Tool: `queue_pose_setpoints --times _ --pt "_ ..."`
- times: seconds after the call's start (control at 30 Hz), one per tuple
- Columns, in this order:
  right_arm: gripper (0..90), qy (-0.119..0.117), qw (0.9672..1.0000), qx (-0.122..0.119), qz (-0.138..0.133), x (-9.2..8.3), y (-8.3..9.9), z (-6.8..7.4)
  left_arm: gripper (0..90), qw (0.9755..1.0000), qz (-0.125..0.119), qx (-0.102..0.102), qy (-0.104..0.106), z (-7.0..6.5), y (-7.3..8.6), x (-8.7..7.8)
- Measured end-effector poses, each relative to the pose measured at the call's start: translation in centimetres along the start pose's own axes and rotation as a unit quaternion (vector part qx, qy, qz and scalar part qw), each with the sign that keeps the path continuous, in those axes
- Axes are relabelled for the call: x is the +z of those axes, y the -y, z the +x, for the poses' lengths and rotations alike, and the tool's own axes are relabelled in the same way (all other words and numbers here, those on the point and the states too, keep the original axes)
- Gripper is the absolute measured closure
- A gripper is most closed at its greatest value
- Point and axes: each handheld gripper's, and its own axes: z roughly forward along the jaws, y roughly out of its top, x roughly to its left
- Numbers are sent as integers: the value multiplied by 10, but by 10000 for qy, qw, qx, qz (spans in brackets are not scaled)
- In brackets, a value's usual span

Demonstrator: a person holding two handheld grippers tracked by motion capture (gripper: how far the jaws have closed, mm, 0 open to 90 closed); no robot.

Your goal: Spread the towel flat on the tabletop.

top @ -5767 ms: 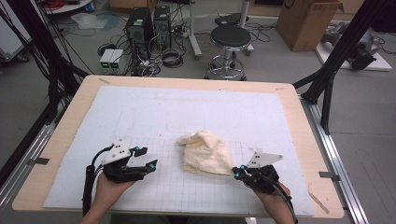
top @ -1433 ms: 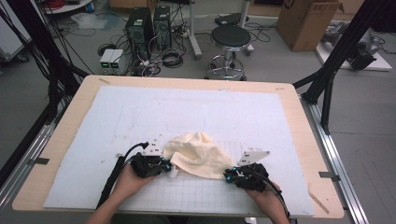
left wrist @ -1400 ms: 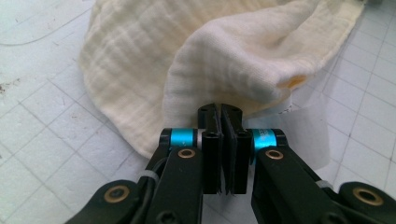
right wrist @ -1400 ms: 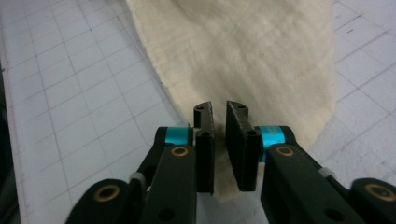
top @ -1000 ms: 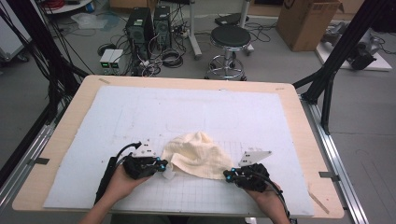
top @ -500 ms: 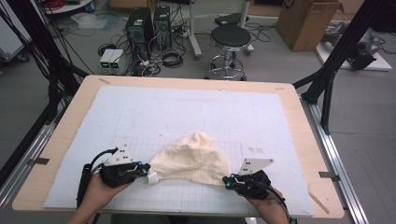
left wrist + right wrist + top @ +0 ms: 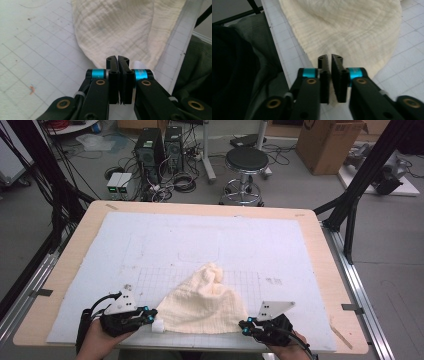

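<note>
A cream muslin cloth lies fanned out on the white gridded mat near the front edge, its bunched top pointing away from me. My left gripper sits at its near left corner, beside a small white tag. In the left gripper view the gripper shows a hairline slit, having just eased a little, with the cloth corner at the jaws. My right gripper is at the near right corner. Its jaws have just been opening and stand slightly apart over the cloth edge.
The mat covers a wooden table whose front edge is just behind both hands. Beyond the table stand a black stool, computer towers with cables, and a cardboard box. Black frame posts flank the table.
Both hands have drawn back toward the front edge and moved apart, the left hand farther left. The cloth was dragged forward and stretched from a bundle into a wide fan.
</note>
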Motion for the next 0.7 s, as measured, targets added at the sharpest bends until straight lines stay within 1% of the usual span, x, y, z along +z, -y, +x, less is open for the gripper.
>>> queue_pose_setpoints --times 0.03,0.07,0.1,0.17,0.2,0.27,0.3,0.33,0.4,0.43,0.5,0.53,0.57,0.63,0.7 --pt "791 -40 10000 7 -15 -1 -1 0 812 10000 -66 -32 42 1 -1 0" --pt "764 -38 10000 -28 -63 -1 -3 0 785 9999 -128 -65 35 3 -4 0" --pt "738 9 9999 -27 -128 -3 -7 -1 757 9998 -172 -116 31 5 -7 0" --pt "710 28 9998 -37 -204 -4 -13 -4 726 9997 -229 -104 22 9 -15 1" --pt "703 83 9997 -44 -241 -4 -16 -6 721 9996 -265 -101 18 11 -20 3" --pt "687 162 9994 -15 -315 -3 -23 -13 693 9995 -313 -20 16 16 -31 9" --pt "681 168 9992 -8 -357 -2 -27 -18 677 9995 -310 2 36 18 -36 13" --pt "679 201 9990 26 -393 0 -30 -23 661 9994 -351 -31 31 21 -41 17" --pt "664 278 9987 77 -415 4 -37 -33 635 9994 -350 -7 -21 24 -49 27" --pt "655 327 9985 73 -435 6 -41 -39 634 9994 -339 29 -62 25 -52 32" --pt "647 385 9979 161 -486 11 -48 -50 631 9994 -297 119 -118 28 -58 43" --pt "639 411 9978 177 -487 12 -50 -53 633 9994 -283 106 -158 30 -60 48" --pt "630 451 9977 190 -476 15 -52 -57 633 9994 -292 86 -151 32 -62 53" --pt "603 402 9978 228 -474 20 -56 -64 632 9996 -264 59 -103 37 -64 62" --pt "563 369 9980 210 -470 25 -58 -68 623 9998 -222 16 -22 40 -64 73"
